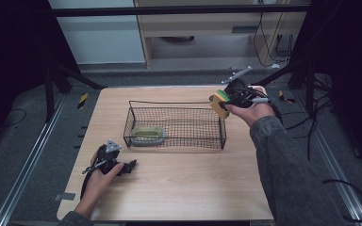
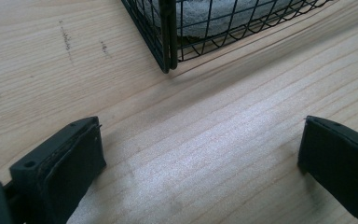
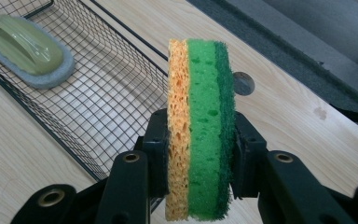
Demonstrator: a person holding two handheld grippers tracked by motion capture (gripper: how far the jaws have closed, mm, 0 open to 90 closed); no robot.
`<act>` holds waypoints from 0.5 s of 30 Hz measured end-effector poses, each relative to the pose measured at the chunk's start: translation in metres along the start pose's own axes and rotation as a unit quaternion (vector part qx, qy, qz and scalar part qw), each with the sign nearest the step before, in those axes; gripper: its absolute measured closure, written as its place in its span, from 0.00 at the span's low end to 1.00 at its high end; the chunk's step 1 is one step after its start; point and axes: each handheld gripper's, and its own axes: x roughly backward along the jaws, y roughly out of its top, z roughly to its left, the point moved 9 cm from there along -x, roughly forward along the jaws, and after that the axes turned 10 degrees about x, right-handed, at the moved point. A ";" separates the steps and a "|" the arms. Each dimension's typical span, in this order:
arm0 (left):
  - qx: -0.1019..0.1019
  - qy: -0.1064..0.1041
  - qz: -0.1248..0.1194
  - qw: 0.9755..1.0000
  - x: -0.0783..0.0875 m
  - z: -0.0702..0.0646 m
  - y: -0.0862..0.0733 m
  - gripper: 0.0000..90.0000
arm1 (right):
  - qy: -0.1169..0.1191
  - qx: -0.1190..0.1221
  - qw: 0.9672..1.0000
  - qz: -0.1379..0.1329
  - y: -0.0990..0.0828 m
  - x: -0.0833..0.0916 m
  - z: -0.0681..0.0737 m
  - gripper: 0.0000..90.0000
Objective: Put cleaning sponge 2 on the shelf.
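Observation:
My right gripper (image 3: pixel 200 149) is shut on a layered sponge (image 3: pixel 200 126) of yellow, light green and dark green, held on edge above the table. From above, the sponge (image 1: pixel 219 102) hangs at the right end of the black wire basket (image 1: pixel 222 134), with the right gripper (image 1: pixel 228 101) behind it. Inside the basket lies a green-handled scrub pad (image 3: pixel 28 49), at its left end (image 1: pixel 147 134). My left gripper (image 1: pixel 131 165) rests low over the wooden table near the basket's front left corner (image 2: pixel 168 65), jaws wide apart with bare wood between them (image 2: pixel 200 158).
The wooden table (image 1: pixel 179 188) has open room in front of the basket. A round hole (image 3: pixel 243 83) sits in the tabletop near its far right corner. Cables trail on the floor to the right, and dark frame legs stand at both back corners.

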 end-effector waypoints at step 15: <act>0.001 0.000 -0.001 1.000 0.000 0.000 0.000 0.00 | 0.019 0.005 1.000 0.004 -0.004 -0.030 0.012 0.72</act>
